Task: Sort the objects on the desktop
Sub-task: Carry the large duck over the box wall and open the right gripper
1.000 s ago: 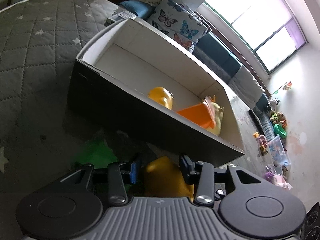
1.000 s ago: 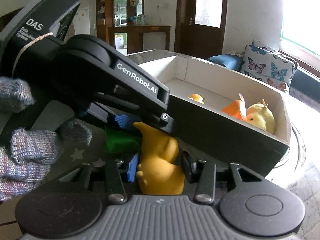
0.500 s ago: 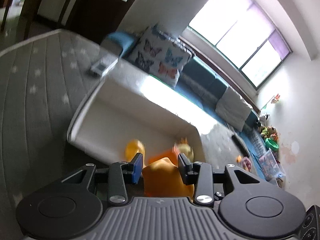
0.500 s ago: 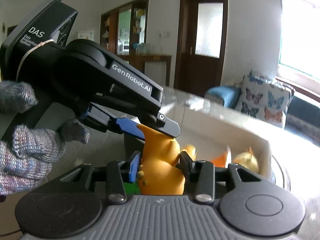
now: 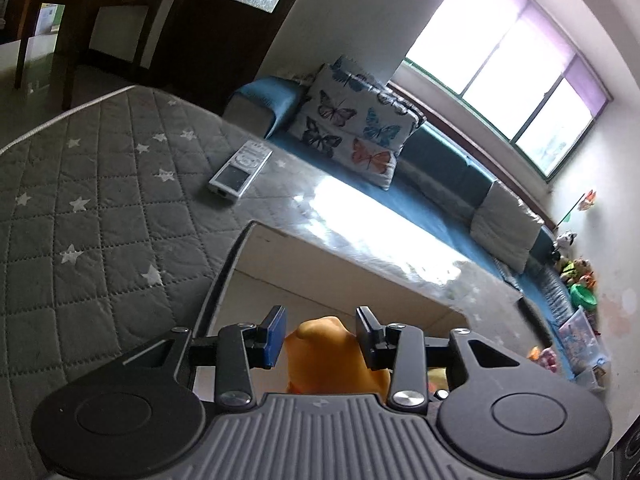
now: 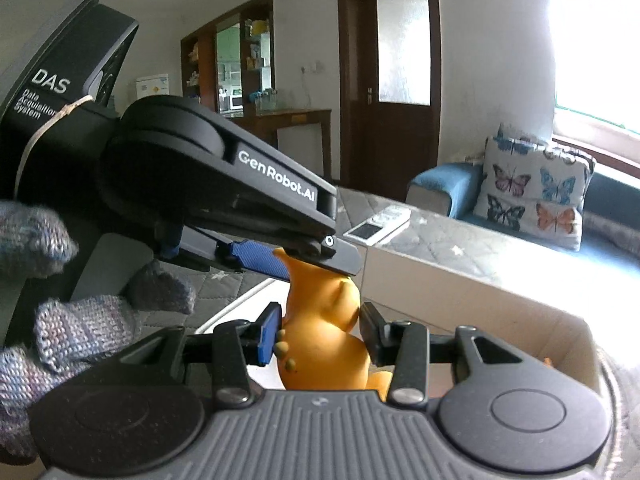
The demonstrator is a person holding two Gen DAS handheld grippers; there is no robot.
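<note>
Right claw (image 6: 320, 338) is gripping the orange toy figure (image 6: 326, 344) at its mid-body, pads pressing on both flanks. Left claw (image 6: 298, 258) is pinching the same toy at its top end; in its own view the toy (image 5: 328, 348) is sitting between the pads (image 5: 277, 336), slight gap showing on the blue side, so I'm judging that grip as light.

Toy is hanging in the air over the near edge of the open box (image 5: 240, 256), not yet down inside.

Step in hand, as I read it: carrying the toy into the box. Next move calls for advancing both claws together over the white floor of the box, lowering, then opening both at once so neither drags the toy sideways.

Count:
- 2 claws
- 1 orange toy held
- 1 box
- 1 remote (image 5: 240, 168) lying on the quilted counter (image 5: 80, 200), well apart from the box
- box contents mostly hidden, only an orange sliver (image 6: 548, 361) showing
</note>
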